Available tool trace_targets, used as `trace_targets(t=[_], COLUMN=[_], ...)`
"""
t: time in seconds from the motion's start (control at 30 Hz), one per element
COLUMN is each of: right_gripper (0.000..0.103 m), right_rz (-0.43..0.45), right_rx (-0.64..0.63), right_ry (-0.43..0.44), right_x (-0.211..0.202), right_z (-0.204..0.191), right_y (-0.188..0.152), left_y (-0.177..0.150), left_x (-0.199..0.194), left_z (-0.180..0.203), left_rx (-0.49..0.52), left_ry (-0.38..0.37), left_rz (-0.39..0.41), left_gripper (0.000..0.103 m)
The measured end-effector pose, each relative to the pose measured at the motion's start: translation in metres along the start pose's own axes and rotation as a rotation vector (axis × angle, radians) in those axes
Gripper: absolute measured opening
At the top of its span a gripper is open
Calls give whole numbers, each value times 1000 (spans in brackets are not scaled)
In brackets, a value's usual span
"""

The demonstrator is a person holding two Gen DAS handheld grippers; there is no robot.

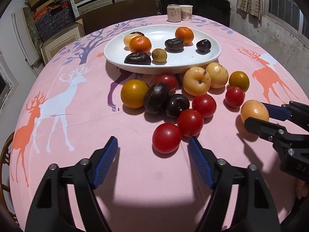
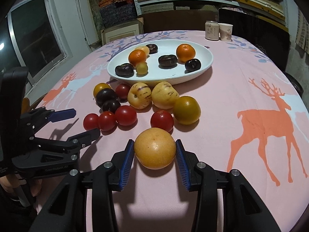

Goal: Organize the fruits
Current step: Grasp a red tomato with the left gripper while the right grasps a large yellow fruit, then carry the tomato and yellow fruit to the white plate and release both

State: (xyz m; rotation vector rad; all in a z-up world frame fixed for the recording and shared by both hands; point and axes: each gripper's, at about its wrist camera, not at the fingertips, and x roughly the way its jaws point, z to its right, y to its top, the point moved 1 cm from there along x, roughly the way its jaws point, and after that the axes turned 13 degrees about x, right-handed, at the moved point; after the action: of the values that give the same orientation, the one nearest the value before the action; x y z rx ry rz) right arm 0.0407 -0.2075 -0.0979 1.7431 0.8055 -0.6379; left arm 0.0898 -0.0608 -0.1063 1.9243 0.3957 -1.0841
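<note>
My right gripper [image 2: 155, 145] is shut on a round yellow-orange fruit [image 2: 155, 147] that rests on the pink tablecloth; the left wrist view shows that same fruit [image 1: 254, 110] in the right gripper [image 1: 260, 115] at the far right. My left gripper [image 1: 152, 140] stands open, low over the cloth. The nearest red tomato [image 1: 166, 138] lies just at its tips, closer to the right finger, with the pads not touching it. A white oval plate [image 1: 162, 67] behind holds oranges, dark plums and a small yellowish fruit. Several loose tomatoes, plums, yellow fruits and greenish oranges lie in front of the plate.
A drink can [image 1: 173, 12] and a paper cup [image 1: 186, 12] stand at the table's far edge, with a dark chair behind them. Shelves of boxes fill the back wall. Bare cloth lies on the right half of the table [image 2: 251, 77].
</note>
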Motion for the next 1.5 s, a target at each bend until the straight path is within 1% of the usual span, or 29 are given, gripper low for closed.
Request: trace_targets(t=[0.03,0.07,0.1,0.13,0.2,0.27,0.5,0.73,0.97,1.2,1.33,1.5], right_gripper=[43,43,43,43,43,43,43,43,43,43,43,43], right_rz=[1,2,1,0,0,1,1,1,2,9,41,94], right_rx=[4,9,12,13,12,8,11,13,16,14,7,-10], right_ry=[3,6,7,7,6,3,-1,-3,-2,11,48,69], right_x=[0,-1,-1,-1,-1,-1,-1,-1,-1,-6,-26,-46], right_z=[1,2,2,3,3,2,2,3,4,2,-2,-8], right_y=[0,0,0,0,0,0,0,-1,0,3,25,78], left_y=[0,0,0,0,1,0,-5,-10,-9,-7,6,41], left_x=[2,2,2,1,0,-1,-9,-11,-17,-39,-51,-53], left_z=[1,1,1,2,2,3,-3,-7,-8,-13,-15,-28], left_rx=[2,1,1,4,1,2,-34,-58,-68,-76,-57,-48], left_ry=[-3,-12,-14,-14,-23,-19,-40,-63,-61,-50,-27,-35], left_rz=[-7,-7,-2,1,9,14,46,50,63,108,138,162], left_gripper=[62,61,55,43,32,29,28,28,28,28,28,28])
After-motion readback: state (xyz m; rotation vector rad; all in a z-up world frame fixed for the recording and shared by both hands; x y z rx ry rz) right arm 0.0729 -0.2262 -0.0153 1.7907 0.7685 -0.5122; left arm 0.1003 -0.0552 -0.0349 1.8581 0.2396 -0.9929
